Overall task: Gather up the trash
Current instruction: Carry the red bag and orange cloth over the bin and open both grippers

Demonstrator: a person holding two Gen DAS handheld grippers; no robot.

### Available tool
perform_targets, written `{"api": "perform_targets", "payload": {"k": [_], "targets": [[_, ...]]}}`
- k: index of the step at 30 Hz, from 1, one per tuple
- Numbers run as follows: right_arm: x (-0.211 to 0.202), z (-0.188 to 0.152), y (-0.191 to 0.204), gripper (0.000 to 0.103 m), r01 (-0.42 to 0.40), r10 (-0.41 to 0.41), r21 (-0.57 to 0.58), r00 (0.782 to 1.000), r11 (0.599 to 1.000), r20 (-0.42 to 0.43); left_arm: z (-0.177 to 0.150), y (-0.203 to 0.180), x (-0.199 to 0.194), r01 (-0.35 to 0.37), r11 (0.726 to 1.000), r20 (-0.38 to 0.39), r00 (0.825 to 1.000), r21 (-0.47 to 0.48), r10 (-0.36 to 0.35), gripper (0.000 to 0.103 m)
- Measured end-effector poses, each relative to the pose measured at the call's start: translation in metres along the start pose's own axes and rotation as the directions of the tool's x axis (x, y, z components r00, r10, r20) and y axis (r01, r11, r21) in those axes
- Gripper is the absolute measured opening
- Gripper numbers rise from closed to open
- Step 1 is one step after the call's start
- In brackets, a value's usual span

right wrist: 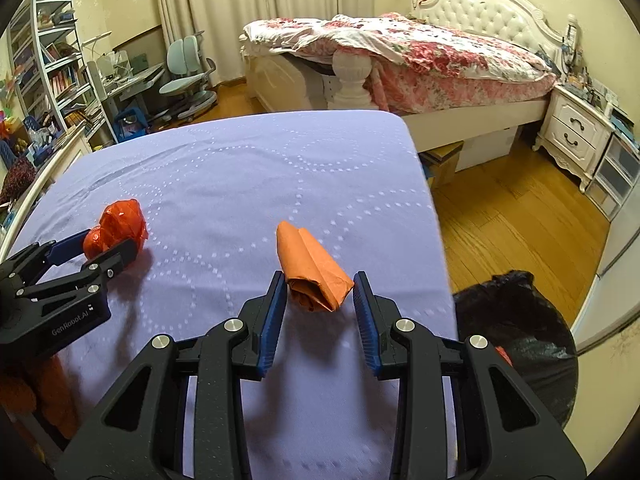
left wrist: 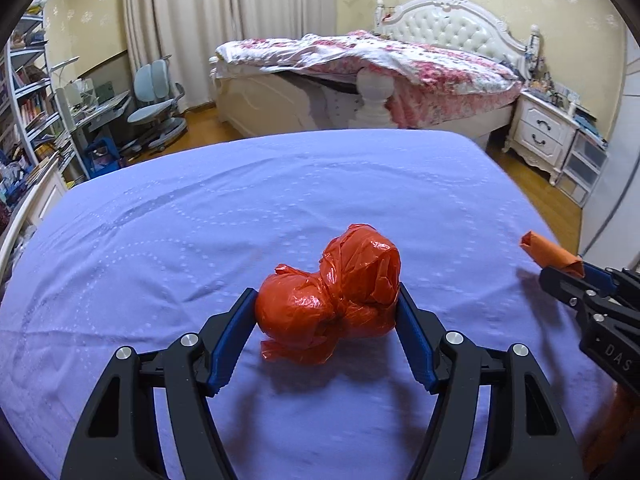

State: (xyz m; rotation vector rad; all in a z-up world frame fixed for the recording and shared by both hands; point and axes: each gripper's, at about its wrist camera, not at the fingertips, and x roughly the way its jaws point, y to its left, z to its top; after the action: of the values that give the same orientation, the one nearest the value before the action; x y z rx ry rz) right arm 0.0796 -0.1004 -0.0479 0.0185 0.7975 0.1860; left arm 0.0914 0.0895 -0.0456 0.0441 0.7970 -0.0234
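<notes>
Left gripper clamps a crumpled red plastic bag, blue pads pressed against both its sides, the bundle resting on the lavender sheet of a bed. Right gripper straddles the near end of a roll of orange paper; its left pad touches the roll while a narrow gap shows beside the right pad, and the roll points away across the sheet. Beside that gripper, to its right and below the mattress edge, stands a bin lined with a black bag. Beyond lie a wooden floor and a second bed with a floral quilt.
</notes>
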Motion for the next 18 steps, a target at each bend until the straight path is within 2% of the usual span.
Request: {"api": "perform_targets", "payload": {"k": [8,18], "targets": [[-0.037,-0.025,-0.046,0.033,0.087,-0.09,0.087,0.995,0.992,0.032,0.004,-0.065,-0.024,0.116,0.993,0.062,0.991,0.034,-0.118,0.067],[-0.059,-0.052,-0.116,0.033,0.204,-0.213,0.198,0.977,0.959,0.027,0.001,-0.155,-0.027,0.219,0.967,0.051,0.972,0.128,-0.227,0.067]]}}
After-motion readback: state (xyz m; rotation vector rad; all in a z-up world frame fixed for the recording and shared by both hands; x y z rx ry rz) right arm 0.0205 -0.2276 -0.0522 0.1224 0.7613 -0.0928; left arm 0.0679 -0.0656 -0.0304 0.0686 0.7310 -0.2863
